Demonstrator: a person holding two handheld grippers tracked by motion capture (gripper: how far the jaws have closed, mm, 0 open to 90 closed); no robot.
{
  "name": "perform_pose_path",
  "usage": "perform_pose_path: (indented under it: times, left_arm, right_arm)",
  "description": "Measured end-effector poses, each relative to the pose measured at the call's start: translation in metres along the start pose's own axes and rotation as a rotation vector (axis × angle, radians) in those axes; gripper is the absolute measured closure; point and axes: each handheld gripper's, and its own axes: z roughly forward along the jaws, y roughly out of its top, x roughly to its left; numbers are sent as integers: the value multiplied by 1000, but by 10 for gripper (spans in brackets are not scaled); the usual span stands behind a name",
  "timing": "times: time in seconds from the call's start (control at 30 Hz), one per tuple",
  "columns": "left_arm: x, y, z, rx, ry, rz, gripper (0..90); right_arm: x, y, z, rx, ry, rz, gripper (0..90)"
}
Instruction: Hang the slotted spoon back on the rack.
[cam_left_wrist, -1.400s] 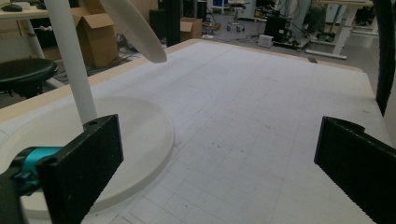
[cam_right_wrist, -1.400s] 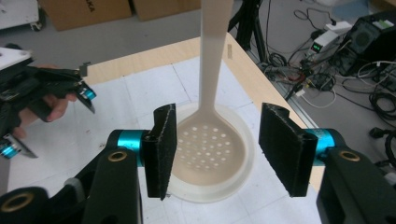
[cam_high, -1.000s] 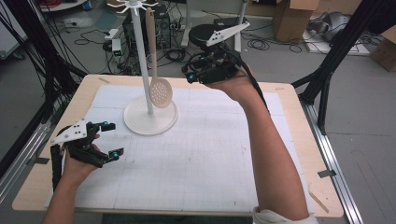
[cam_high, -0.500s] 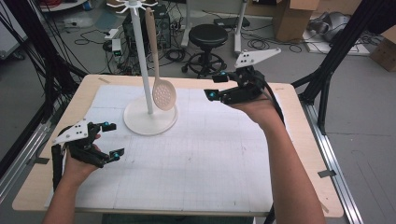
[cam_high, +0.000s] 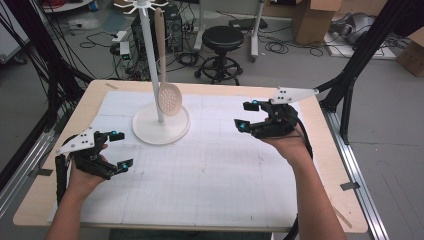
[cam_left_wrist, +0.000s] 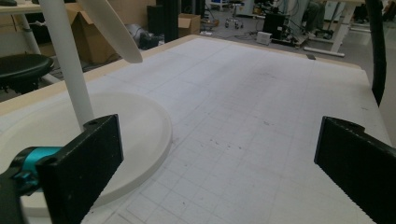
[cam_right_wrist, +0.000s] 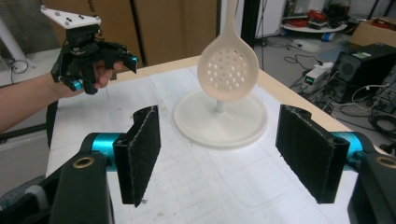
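A pale slotted spoon (cam_high: 168, 95) hangs by its long handle from a white rack (cam_high: 161, 125) with a round base, at the table's back left. In the right gripper view the spoon's perforated bowl (cam_right_wrist: 227, 67) hangs ahead of the jaws. My right gripper (cam_high: 246, 116) is over the right side of the table, well away from the spoon, pointing left toward it; its jaws have just been opening and stand open and empty (cam_right_wrist: 217, 156). Low at the front left my left gripper (cam_high: 120, 150) is open too, with nothing between its jaws (cam_left_wrist: 217, 175).
A white gridded mat (cam_high: 210, 165) covers the wooden table (cam_high: 320, 195). Beyond the far edge are a black stool (cam_high: 224, 37), cables, computer cases and cardboard boxes (cam_high: 315, 20). Black frame struts (cam_high: 360, 55) rise at both sides.
My right gripper has come away from the spoon at the rack, moving right and down toward the near side of the table, its jaws wider apart. The spoon stays hanging. My left hand has kept still.
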Motion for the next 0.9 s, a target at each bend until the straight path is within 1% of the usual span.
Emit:
perform_pose_path:
  times: [0.13, 0.17, 0.2, 0.37, 0.43, 0.47, 0.53, 0.57, 0.63, 0.67, 0.7, 0.73, 0.8, 0.83, 0.87, 0.9]
  left_arm:
    - [1, -1, 0, 5, 2, 3, 17]
    - [1, -1, 0, 5, 1, 2, 17]
    - [0, -1, 0, 3, 2, -2, 17]
    - [1, -1, 0, -1, -1, -6, 17]
    - [1, -1, 0, -2, -4, -7, 17]
    - [1, -1, 0, -3, -5, -7, 17]
    - [1, -2, 0, -3, -6, -8, 17]
    - [2, -2, 0, -6, -7, -11, 17]
    - [2, -2, -1, -11, -9, -15, 17]
    - [2, -2, -1, -10, -10, -13, 17]
    - [2, -2, -1, -11, -11, -14, 17]
    - [2, -2, -1, -12, -13, -14, 17]
    - [2, -2, 0, -10, -15, -16, 17]
    - [2, -2, 0, -10, -17, -15, 17]
    - [2, -2, 0, -10, -19, -15, 17]
    - [2, -3, 0, -10, -19, -15, 17]
  right_arm:
    - [0, -24, -7, -30, -26, 27, 294]
    - [0, -28, -8, -30, -24, 39, 290]
    - [0, -32, -9, -31, -28, 39, 284]
    - [4, -45, -12, -31, -31, 54, 273]
    - [6, -53, -12, -30, -37, 65, 261]
    - [6, -53, -12, -30, -37, 65, 261]
    - [7, -59, -12, -35, -41, 72, 250]
    - [8, -68, -10, -38, -47, 87, 233]
    - [8, -71, -9, -42, -47, 89, 232]
    - [8, -74, -8, -39, -41, 99, 229]
    - [8, -82, -5, -23, -52, 113, 207]
    - [8, -82, -5, -23, -52, 113, 207]
    - [9, -88, -3, -27, -57, 115, 206]
    - [9, -92, -2, -20, -58, 125, 204]
    - [8, -95, 0, -9, -62, 125, 198]
    - [9, -100, 2, 23, -67, 128, 184]
